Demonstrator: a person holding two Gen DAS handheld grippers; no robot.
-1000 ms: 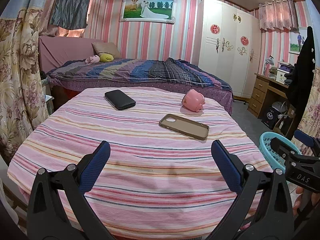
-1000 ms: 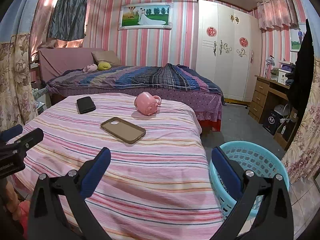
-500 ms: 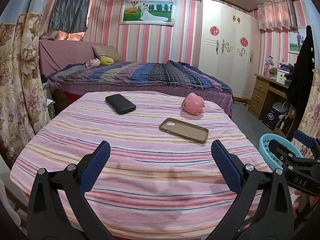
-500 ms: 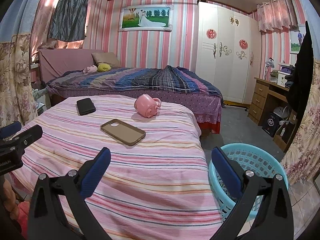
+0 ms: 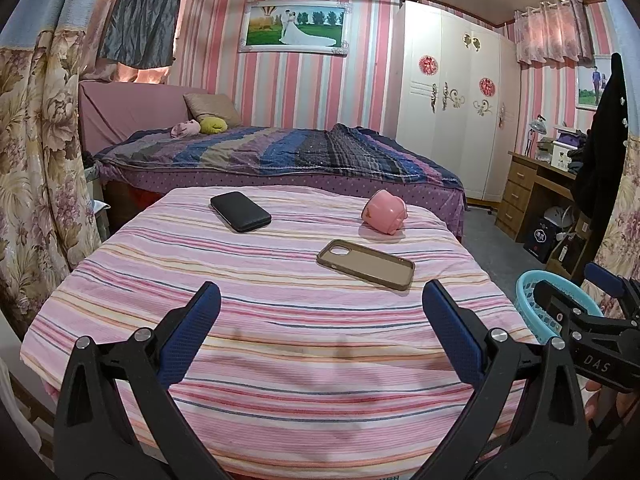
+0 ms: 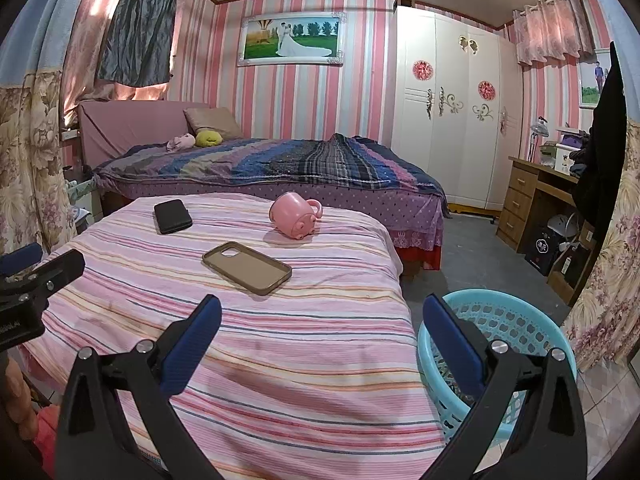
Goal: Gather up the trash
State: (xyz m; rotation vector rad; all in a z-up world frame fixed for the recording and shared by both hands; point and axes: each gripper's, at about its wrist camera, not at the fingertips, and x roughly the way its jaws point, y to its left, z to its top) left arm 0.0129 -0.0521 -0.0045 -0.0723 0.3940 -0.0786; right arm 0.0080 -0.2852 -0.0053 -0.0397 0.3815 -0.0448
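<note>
Both grippers, left (image 5: 320, 328) and right (image 6: 322, 340), hold fingers apart, empty. Risk: the tipped pink mug (image 6: 294, 220) may roll; the flat phone case (image 6: 247, 267) resists pinching.

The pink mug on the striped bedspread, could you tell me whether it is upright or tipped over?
Tipped over: the pink mug lies on its side.
</note>
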